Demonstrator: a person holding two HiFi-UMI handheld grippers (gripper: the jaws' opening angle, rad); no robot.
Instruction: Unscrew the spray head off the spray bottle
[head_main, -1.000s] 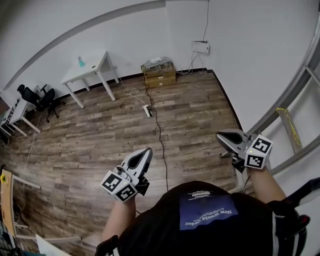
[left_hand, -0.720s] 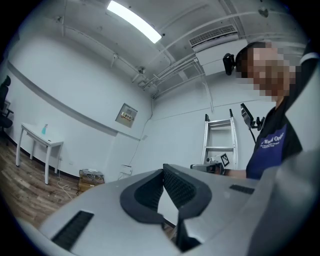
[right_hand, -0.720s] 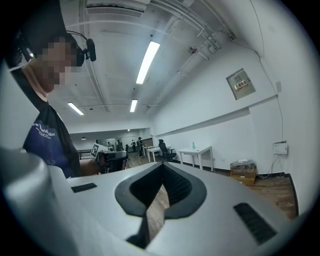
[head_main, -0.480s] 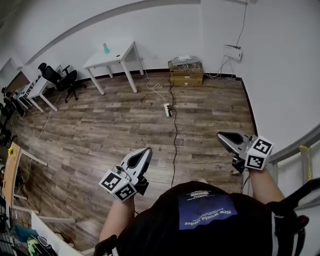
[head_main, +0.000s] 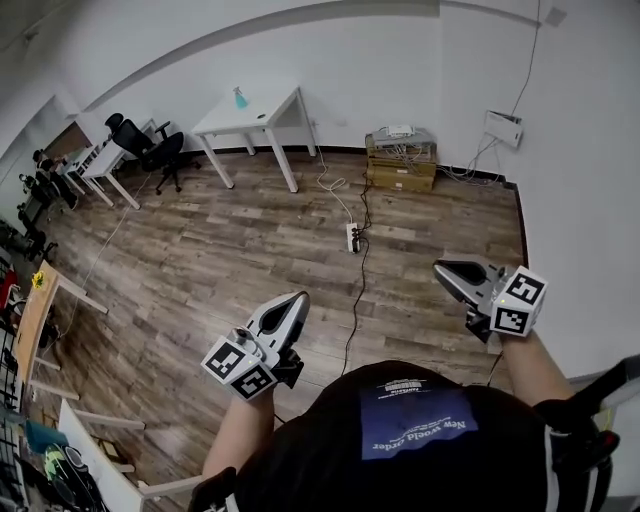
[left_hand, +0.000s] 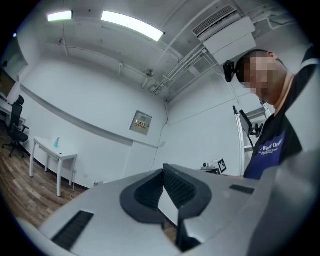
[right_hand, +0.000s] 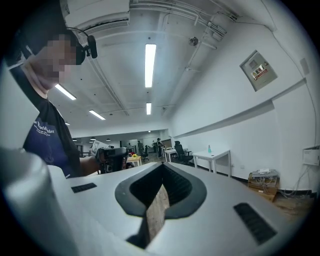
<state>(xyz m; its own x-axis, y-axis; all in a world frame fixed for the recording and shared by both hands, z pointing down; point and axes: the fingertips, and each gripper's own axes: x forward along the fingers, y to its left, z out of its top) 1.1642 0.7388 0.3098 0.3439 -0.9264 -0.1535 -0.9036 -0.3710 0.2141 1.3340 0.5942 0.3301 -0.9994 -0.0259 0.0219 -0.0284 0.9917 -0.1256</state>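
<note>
Swung across open floor (head_main: 200, 260), left gripper (head_main: 293, 302) and right gripper (head_main: 446, 271) carry closed, empty jaws.

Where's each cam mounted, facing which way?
Head view: on the person's head, steeply down at wood floor; torso, forearms, left hand-held gripper, right hand-held gripper.
Left gripper view: along its shut jaws toward a white wall; person's torso right.
Right gripper view: along its shut jaws down the office; person left.
Shared: white table with spray bottle, all three.
</note>
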